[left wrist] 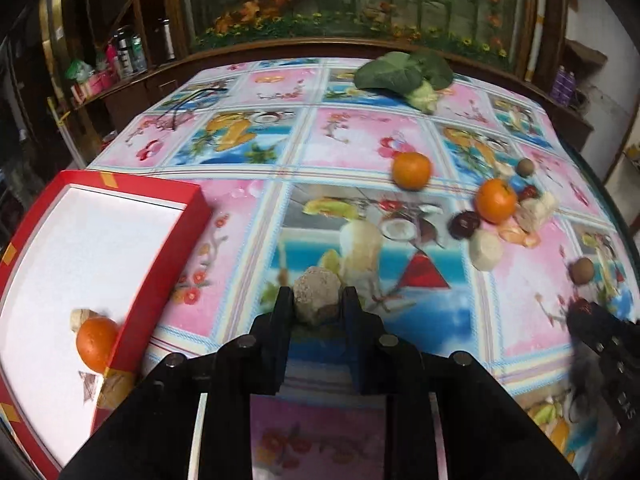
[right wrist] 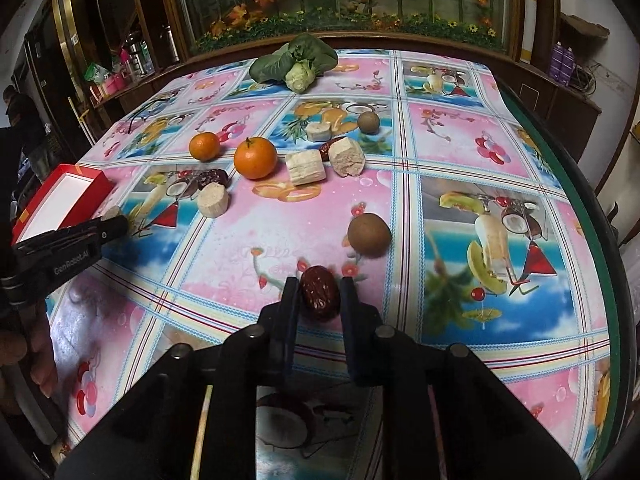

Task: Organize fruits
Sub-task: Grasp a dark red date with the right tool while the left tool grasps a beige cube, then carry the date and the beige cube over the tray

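My left gripper point(left wrist: 317, 300) is shut on a pale beige chunk point(left wrist: 316, 296), held above the tablecloth just right of the red box point(left wrist: 168, 264). The box holds an orange point(left wrist: 96, 344) and a beige piece point(left wrist: 82, 318). My right gripper point(right wrist: 320, 294) is shut on a dark red date point(right wrist: 320, 294) near the table's front. A brown round fruit point(right wrist: 369, 235) lies just beyond it. Two oranges point(right wrist: 255, 159) point(right wrist: 204, 146), beige chunks point(right wrist: 306, 167) point(right wrist: 347, 156) point(right wrist: 213, 199) and dark dates point(right wrist: 212, 178) lie further back.
A leafy green vegetable point(right wrist: 296, 62) lies at the table's far edge. Another small brown fruit point(right wrist: 368, 122) sits behind the chunks. The left gripper's body point(right wrist: 68, 252) shows at the left of the right wrist view. Dark wooden cabinets point(right wrist: 560, 92) surround the table.
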`<state>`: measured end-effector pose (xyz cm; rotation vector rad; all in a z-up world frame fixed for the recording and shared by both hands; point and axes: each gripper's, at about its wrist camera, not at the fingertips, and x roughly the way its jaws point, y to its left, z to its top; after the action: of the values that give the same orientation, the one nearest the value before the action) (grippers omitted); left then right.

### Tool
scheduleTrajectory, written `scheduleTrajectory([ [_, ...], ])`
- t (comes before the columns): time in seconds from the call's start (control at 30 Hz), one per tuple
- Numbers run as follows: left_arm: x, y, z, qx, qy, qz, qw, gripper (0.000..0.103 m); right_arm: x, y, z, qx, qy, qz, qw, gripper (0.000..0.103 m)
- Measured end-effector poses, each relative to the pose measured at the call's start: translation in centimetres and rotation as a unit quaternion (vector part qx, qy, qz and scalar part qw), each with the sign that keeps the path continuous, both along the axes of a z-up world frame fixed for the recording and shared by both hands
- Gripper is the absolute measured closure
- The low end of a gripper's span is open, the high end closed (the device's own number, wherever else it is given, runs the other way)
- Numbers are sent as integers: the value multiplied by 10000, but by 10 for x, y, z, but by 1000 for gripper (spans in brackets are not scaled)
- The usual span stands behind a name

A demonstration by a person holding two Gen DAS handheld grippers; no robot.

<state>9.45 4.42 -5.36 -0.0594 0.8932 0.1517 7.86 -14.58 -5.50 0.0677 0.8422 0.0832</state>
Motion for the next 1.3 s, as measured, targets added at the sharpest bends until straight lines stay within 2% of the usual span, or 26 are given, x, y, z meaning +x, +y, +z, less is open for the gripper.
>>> scheduleTrajectory([
  [0.3, -40, -20, 16, -176, -90, -549, 9983, 80, -10, 9, 3, -250, 91, -11, 9996, 82],
  [0.6, -67, -39, 21, -193, -100, -834, 9963, 80, -51, 12, 22, -442, -41, -128, 9989, 82],
  [1.0, -89, -34, 17, -149, -152, -791, 9966, 80, -77, 10, 16, -254, -55, -362, 9990, 82],
  [1.3, -92, -29, 17, -163, -239, -641, 9975, 80, -82, 13, 17, -53, -316, -428, 9986, 82],
])
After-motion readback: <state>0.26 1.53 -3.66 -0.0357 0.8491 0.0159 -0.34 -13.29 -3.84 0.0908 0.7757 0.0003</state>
